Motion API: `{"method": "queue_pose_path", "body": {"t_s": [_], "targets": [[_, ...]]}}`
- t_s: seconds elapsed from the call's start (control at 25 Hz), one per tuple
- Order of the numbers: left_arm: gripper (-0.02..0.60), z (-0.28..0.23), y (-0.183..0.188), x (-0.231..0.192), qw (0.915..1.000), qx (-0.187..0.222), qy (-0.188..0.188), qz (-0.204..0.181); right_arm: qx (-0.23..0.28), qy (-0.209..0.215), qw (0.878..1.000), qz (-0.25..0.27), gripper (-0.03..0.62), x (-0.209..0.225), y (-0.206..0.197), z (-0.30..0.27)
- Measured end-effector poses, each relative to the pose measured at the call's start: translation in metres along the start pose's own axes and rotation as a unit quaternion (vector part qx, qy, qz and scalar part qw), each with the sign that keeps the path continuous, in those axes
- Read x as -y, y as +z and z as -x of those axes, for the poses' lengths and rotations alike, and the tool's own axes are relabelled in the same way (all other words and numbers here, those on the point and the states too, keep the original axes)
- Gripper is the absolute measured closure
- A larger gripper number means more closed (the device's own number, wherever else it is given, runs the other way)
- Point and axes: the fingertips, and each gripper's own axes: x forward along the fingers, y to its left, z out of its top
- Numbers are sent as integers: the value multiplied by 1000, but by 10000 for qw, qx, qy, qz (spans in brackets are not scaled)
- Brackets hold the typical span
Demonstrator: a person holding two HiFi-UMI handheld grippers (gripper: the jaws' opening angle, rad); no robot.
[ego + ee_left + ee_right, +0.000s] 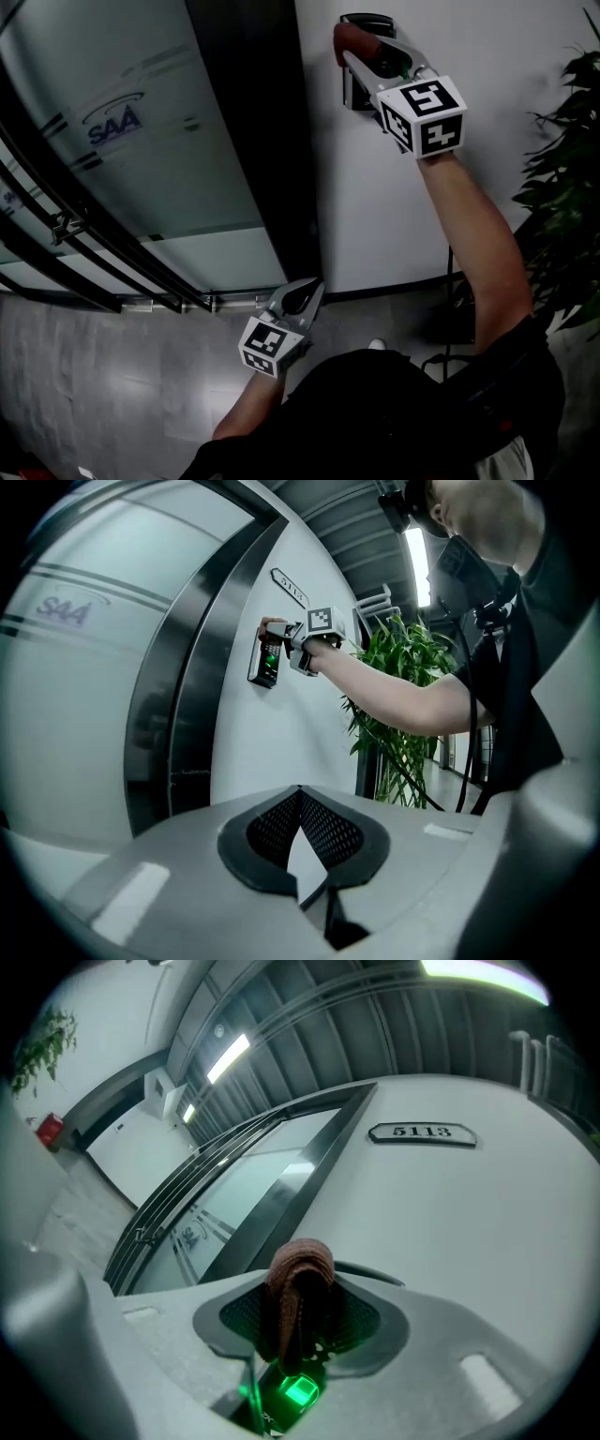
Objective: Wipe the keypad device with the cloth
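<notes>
The keypad device (351,88) hangs on a white wall, its panel glowing green (300,1393) in the right gripper view. My right gripper (370,52) is raised against it and is shut on a reddish-brown cloth (348,37), whose fold (300,1269) bulges between the jaws and presses on the device's upper part. From the left gripper view, the cloth (272,624) sits at the top of the keypad device (265,661). My left gripper (305,292) hangs low near my body, away from the wall. Its jaws (300,803) meet at the tips and hold nothing.
A dark metal door frame (253,141) and a frosted glass door with an SAA logo (112,122) stand left of the keypad. A leafy plant (567,187) grows at the right. A number plate reading 5113 (422,1133) is fixed on the wall.
</notes>
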Motion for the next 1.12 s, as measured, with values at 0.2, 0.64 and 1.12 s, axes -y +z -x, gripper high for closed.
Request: {"method": "queue_pose_path", "body": {"t_s": [0.2,0.64,1.12], "targets": [[566,-3,-3,5,10000,-28,-41,57,-12,-93,10000,-15,454,9,-2,6],[565,-2,-7,1,9999,-92,30,82,-139,-389,9991,-38,454,40,-19,27],[565,-6,-8,6,9999,-123,-87,52,-299,-654,9974,20,454,62,-30,42]]}}
